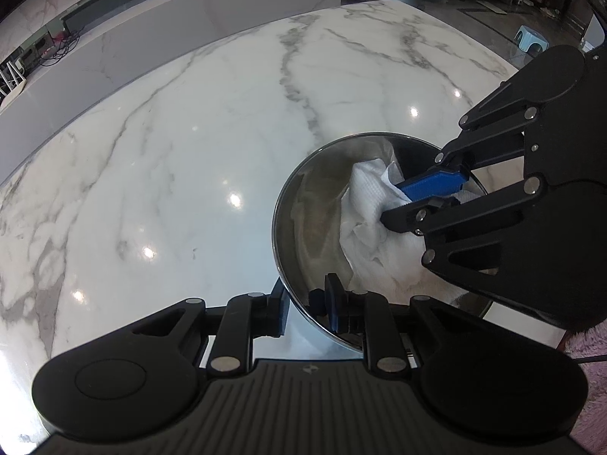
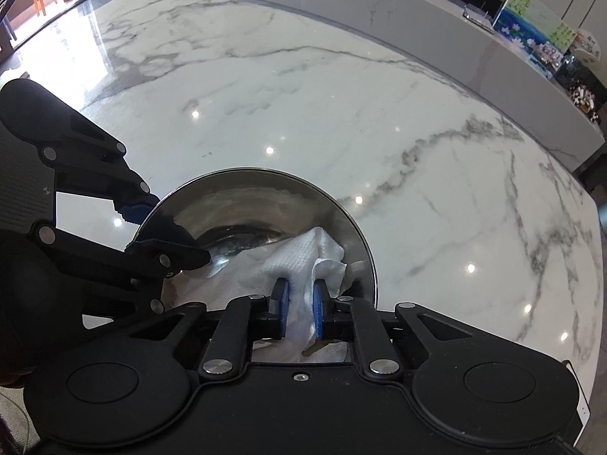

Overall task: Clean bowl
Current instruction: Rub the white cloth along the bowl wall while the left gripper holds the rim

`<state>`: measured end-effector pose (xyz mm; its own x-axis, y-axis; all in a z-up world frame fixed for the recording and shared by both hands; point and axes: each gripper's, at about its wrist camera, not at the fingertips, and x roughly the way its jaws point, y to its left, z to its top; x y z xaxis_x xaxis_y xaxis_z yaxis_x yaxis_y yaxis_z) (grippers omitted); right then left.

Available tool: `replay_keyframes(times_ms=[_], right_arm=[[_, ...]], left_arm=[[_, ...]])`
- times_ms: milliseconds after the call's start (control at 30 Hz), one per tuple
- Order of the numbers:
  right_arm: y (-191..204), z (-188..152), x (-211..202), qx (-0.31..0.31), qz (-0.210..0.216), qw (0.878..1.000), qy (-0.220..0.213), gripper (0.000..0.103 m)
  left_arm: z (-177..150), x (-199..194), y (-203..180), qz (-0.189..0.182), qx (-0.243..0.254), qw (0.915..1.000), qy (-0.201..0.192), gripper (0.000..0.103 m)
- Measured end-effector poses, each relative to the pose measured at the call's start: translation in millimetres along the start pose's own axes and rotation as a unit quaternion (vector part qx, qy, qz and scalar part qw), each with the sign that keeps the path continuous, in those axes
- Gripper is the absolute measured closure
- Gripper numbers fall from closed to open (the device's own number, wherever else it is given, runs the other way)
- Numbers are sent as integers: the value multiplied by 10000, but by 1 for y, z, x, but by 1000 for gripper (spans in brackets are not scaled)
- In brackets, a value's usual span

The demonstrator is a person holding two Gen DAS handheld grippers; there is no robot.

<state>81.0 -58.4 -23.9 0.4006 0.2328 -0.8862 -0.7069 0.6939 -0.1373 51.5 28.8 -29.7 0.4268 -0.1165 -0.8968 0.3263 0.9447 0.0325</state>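
So I'm mid-wipe on this one, I reckon. The stainless steel bowl (image 2: pixel 265 208) sits on the white marble bench (image 2: pixel 341 113), near its front edge and close to me, and there's a crumpled white paper towel (image 2: pixel 292 261) down inside it, bunched against the near wall. My right hand-held gripper (image 2: pixel 301 305) has its blue pads pinched onto a fold of that towel, with the paper squeezed between them, so that's my wiping tool sorted. My left hand-held gripper (image 1: pixel 307 305) is clamped on the bowl's rim, one finger outside the wall and one inside, jaws nearly together with just the thin metal between them, holding the thing steady. As for progress: both grips are in place and the towel is touching the inner surface, so the setup part looks done. The far side of the inside looks shiny but smeary, with cloudy streaks across the metal, though I honestly can't tell smears from reflections here. My guess is there's plenty of wiping left, round the wall and across the bottom, and then the towel has to come out. Count-wise it's short: one bowl, one paper towel, two grippers, one bench. Nothing else on the bench top that I can see, just ceiling light reflections. The stuff further back, a ledge with a picture card and some bits, isn't part of this.
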Motion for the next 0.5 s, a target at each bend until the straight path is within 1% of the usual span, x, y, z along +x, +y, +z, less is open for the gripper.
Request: replay_keyframes(times_ms=[100,233,400,500], right_arm=[[0,4,-5,-99,-121,9998,-106,94],[-2,13,-12,-127,-162,9995,-255,94],[0,14,-7,-247,-210,9992,-246,94],[-2,13,-1,-167,-148,9996,-169,94]], left_arm=[[0,0,0,2,19,10000,2,85],[-1,0,-1,15,43,10000,-2,84],[-1,0,-4,64,85,9999,-16,84],[-1,-1,-5,61,71,10000,-19,84]])
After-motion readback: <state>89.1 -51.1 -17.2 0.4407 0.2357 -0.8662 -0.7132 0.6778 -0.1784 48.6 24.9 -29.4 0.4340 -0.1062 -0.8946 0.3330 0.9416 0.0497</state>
